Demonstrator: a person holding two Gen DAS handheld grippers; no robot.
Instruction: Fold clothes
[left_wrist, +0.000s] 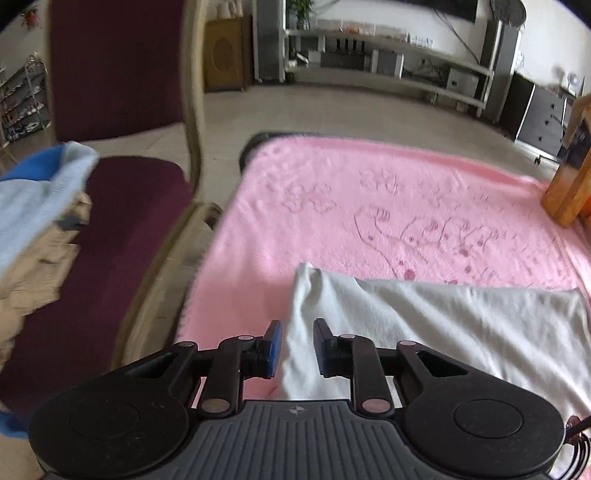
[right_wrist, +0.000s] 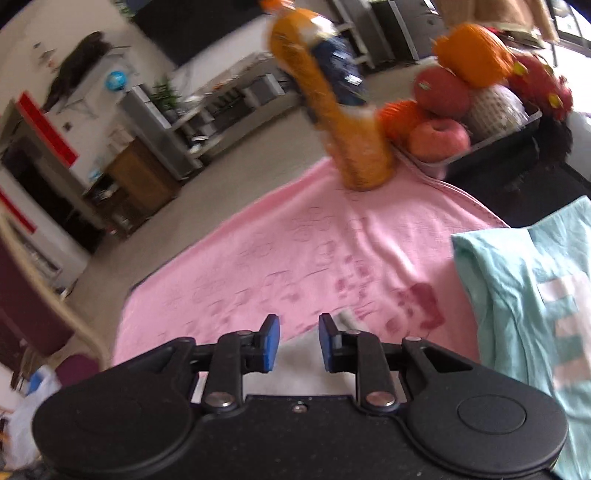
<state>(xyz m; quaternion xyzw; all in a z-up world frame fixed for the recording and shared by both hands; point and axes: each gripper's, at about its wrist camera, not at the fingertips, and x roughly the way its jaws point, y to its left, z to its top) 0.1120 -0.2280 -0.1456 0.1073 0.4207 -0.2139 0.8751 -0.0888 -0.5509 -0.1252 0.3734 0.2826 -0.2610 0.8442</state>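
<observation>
While both claws hang apart and empty, the left claw (left_wrist: 297, 349) over the soft white cloth (left_wrist: 443, 332) lying flat on the pink blanket (left_wrist: 332, 206), the folding step looks underway, needing a pinch on its edge.

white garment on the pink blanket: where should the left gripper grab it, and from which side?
Take the white garment at its raised far-left corner, the bunched peak near the left edge. Come from the near side, where the left gripper already sits with open jaws straddling that edge. Elsewhere it looks flat on the pink blanket, leaving little to pinch.
</observation>
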